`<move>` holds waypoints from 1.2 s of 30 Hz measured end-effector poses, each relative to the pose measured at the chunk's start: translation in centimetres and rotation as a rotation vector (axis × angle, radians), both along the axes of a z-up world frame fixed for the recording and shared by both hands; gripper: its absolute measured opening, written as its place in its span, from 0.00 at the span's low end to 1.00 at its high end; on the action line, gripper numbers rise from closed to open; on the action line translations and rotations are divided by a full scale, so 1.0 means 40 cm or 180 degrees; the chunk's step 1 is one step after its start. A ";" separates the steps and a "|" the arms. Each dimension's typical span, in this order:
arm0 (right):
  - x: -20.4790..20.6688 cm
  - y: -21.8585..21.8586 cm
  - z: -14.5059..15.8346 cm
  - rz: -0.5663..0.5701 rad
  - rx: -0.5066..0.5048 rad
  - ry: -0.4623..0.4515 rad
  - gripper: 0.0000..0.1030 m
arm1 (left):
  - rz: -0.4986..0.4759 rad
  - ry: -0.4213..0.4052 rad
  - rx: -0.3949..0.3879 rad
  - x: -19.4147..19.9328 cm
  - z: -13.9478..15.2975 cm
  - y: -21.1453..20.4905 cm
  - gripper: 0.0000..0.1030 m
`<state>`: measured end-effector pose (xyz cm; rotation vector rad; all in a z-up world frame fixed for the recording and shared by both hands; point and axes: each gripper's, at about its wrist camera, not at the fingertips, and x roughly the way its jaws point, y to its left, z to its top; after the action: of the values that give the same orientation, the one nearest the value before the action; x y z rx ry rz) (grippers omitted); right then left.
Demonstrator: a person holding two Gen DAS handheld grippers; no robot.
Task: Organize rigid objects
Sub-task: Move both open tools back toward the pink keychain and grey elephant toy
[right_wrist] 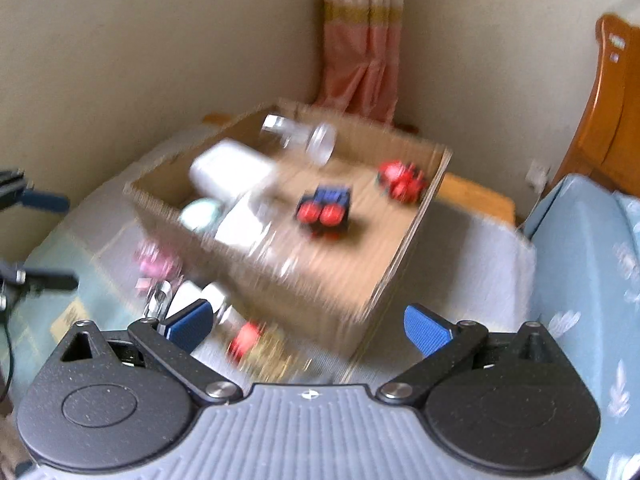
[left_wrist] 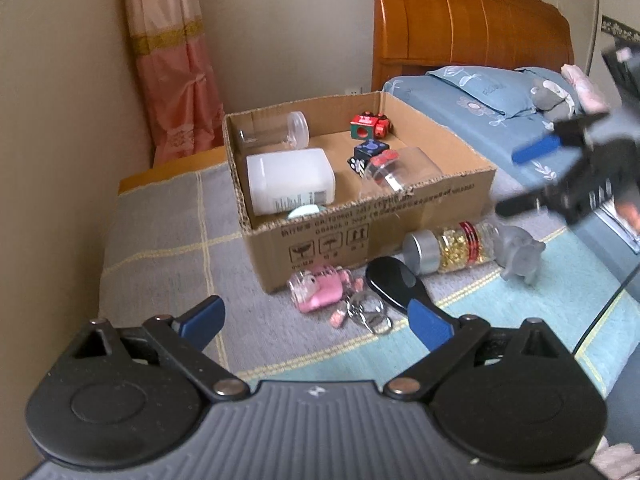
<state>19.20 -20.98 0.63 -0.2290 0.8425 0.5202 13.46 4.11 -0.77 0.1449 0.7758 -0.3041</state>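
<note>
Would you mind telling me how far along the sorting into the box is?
Partly done: the cardboard box already holds a white bottle, clear jars and toy cubes. Nothing is in hand; the left gripper and right gripper are both open. Left outside: the pink toy, black spoon, gold-filled bottle and grey figurine.

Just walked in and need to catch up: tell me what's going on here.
A person is sorting small items into a cardboard box on a blanket. Both the left claw and right claw are open and empty. The box holds a white jug; the gold-filled jar and pink bottle lie outside.
</note>
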 end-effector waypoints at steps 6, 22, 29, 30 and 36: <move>-0.030 0.003 -0.087 -0.0045 0.0068 0.0268 1.00 | -0.0022 0.0041 -0.0039 -0.023 -0.020 -0.006 0.95; -0.119 0.041 -0.160 -0.0343 0.0029 0.0524 1.00 | -0.0007 0.0219 -0.0011 -0.021 -0.076 -0.009 0.95; -0.190 0.053 -0.176 -0.0701 -0.0062 0.0241 1.00 | 0.0045 0.0210 0.0001 0.012 -0.092 -0.018 0.95; -0.199 0.062 -0.180 -0.0726 -0.0132 0.0188 1.00 | 0.0081 0.0191 -0.0006 0.019 -0.092 -0.018 0.95; -0.215 0.060 -0.189 -0.0938 -0.0116 0.0041 1.00 | 0.0339 0.0122 -0.0043 0.082 -0.099 -0.025 0.95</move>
<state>10.62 -18.56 -6.92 -0.1316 0.8811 0.2310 16.73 3.10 -4.73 0.0849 0.8163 -0.2114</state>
